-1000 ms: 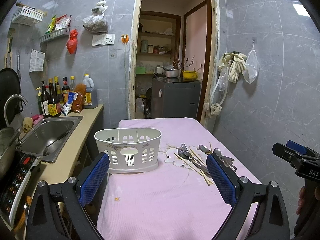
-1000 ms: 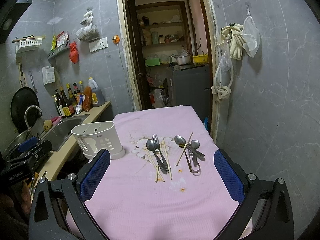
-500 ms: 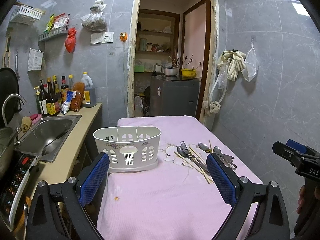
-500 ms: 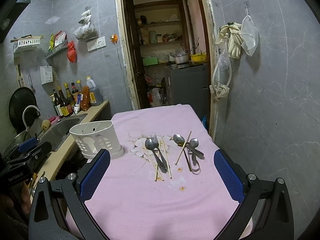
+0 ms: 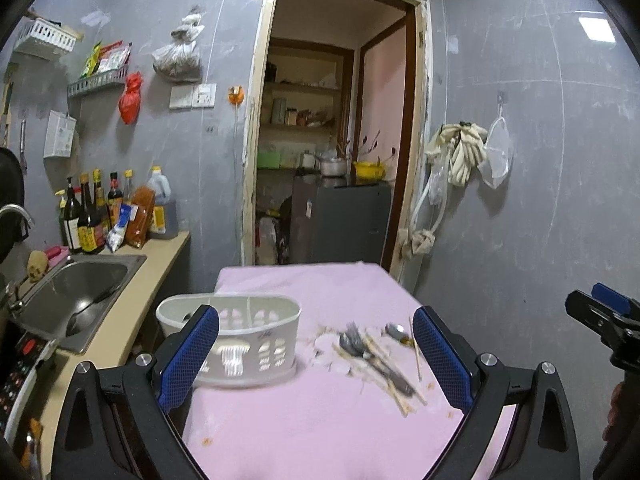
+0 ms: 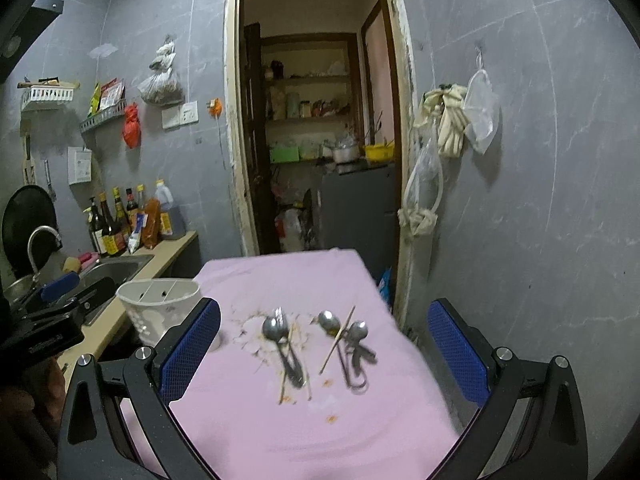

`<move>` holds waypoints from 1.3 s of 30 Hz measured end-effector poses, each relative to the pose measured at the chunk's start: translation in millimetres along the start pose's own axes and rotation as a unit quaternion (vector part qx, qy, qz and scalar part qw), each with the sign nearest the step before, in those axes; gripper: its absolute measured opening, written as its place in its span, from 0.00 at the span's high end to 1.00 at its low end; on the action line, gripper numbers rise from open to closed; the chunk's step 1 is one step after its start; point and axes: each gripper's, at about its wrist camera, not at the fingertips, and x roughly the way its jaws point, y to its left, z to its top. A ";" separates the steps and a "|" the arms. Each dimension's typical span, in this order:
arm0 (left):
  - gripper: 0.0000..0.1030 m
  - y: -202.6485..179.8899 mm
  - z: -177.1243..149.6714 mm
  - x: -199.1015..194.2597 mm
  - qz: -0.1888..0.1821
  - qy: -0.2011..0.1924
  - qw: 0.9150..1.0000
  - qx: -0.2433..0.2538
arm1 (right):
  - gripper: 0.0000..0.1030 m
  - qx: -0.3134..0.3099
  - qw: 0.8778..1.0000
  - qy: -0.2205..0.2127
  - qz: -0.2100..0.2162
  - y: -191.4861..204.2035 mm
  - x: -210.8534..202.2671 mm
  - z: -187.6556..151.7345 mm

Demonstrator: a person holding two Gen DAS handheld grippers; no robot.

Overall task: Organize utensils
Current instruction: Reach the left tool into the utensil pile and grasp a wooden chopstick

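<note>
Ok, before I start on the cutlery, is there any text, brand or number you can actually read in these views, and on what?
None legible.
Sauce bottles by the sink: labels too small.
White wall card: print blurred.
Left gripper body: white lettering blurred.
Stove panel: markings unreadable.
White holder: a small mark, not readable.

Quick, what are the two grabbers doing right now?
Left gripper: open, holding nothing.
Right gripper: open, holding nothing.

Right tongs (image 6: 324, 354) spread wide above pink tablecloth (image 6: 304, 424), spoons (image 6: 316, 326), chopsticks (image 6: 337, 340), white caddy (image 6: 160, 308) left
</note>
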 end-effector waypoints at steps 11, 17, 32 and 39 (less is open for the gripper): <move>0.05 -47.6 26.5 62.5 0.043 -0.015 0.999 -0.002 | 0.01 -0.015 0.999 -0.011 0.037 -48.5 82.1 40.9; 0.05 -77.4 22.6 113.2 0.081 0.004 0.997 0.009 | 0.01 -0.027 0.996 0.034 0.075 -73.4 163.3 39.7; 0.05 -98.6 -35.5 232.1 0.115 0.154 0.981 -0.005 | 0.02 0.000 0.970 0.188 0.156 -110.9 328.2 -30.3; 0.28 -84.9 -63.5 255.2 0.130 0.215 0.967 -0.046 | 0.34 0.005 0.943 0.268 0.200 -98.8 376.3 -73.4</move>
